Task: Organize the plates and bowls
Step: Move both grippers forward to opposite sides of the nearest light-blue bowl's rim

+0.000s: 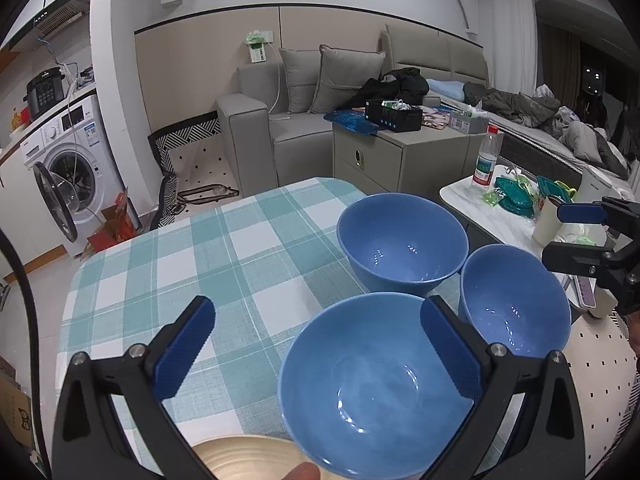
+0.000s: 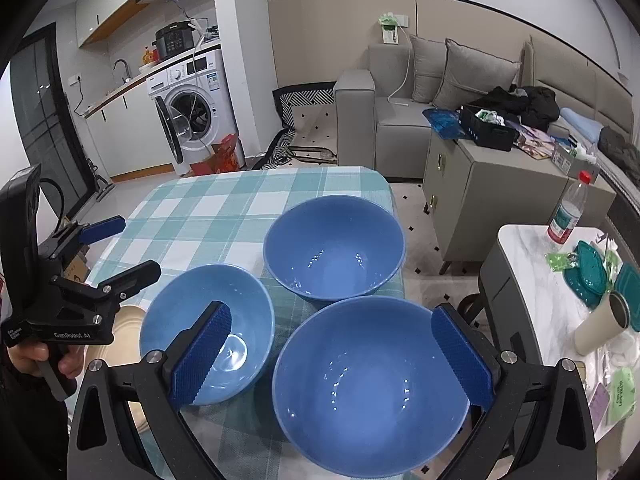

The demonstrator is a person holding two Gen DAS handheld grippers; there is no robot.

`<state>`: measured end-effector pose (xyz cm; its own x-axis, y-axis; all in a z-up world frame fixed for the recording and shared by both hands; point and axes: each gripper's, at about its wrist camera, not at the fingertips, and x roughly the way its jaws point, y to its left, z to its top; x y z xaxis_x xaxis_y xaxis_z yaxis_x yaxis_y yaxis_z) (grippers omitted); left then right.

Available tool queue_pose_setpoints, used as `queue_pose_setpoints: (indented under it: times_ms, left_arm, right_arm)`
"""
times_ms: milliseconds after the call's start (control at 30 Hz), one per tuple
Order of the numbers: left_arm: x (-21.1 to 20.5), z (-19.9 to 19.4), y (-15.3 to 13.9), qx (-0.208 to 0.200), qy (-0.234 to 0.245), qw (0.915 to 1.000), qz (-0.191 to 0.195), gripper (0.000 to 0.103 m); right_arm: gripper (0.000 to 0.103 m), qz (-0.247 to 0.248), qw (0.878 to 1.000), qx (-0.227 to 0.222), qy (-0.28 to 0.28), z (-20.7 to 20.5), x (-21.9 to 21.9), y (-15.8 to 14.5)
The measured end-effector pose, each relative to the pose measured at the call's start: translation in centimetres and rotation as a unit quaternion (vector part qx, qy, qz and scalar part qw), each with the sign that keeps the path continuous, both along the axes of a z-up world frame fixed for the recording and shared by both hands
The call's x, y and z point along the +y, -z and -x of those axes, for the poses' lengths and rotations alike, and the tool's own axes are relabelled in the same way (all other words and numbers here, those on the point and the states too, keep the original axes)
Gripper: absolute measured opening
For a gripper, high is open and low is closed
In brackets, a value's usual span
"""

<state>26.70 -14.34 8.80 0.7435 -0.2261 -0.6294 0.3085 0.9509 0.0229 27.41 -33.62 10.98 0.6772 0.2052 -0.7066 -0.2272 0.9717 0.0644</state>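
Three blue bowls sit on the checked table (image 2: 224, 208). Your right gripper (image 2: 332, 356), fingers apart and empty, hovers over the nearest bowl (image 2: 372, 392). Your left gripper (image 1: 320, 344), also spread, straddles the small bowl's (image 1: 380, 392) rim.

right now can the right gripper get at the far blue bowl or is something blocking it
Probably yes. The right gripper is open above the near bowl, and the far bowl sits just beyond with its rim exposed. It would likely have to pass above the near bowl; the left gripper stays off to the side.
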Motion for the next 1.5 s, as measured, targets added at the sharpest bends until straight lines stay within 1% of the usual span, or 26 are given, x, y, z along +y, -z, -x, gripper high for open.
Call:
queue_pose_setpoints:
  times_ms: [267, 400, 700, 967, 1167, 1400, 1500]
  left_arm:
    - [-1.7, -2.4, 1.0, 0.022, 0.01, 0.9997, -0.003, 0.103]
    - [-2.3, -3.2, 1.3, 0.026, 0.015, 0.9995, -0.008, 0.103]
    - [-2.9, -4.7, 1.5, 0.035, 0.017, 0.9992, -0.008, 0.103]
    - [-3.0, -6.3, 2.1, 0.048, 0.017, 0.9987, 0.001, 0.103]
    - [-3.4, -7.4, 2.7, 0.054, 0.017, 0.9984, -0.004, 0.103]
    - [-3.6, -8.7, 3.4, 0.062, 0.014, 0.998, -0.005, 0.1]
    - [-3.8, -9.2, 3.7, 0.069, 0.014, 0.9975, -0.009, 0.095]
  right_arm:
    - [0.102, -0.018, 1.0, 0.017, 0.013, -2.4, -1.5, 0.9]
    - [0.102, -0.024, 0.999, 0.028, 0.015, -3.4, -1.9, 1.4]
    - [0.102, -0.026, 0.999, 0.036, 0.015, -5.0, -1.8, 2.0]
    - [0.102, -0.033, 0.998, 0.056, 0.021, -6.8, -2.0, 3.0]
    - [0.102, -0.032, 0.997, 0.067, 0.025, -8.0, -2.1, 3.7]
    - [0.099, -0.03, 0.996, 0.078, 0.027, -9.3, -2.2, 4.6]
    - [0.097, -0.03, 0.996, 0.084, 0.028, -9.9, -2.2, 5.0]
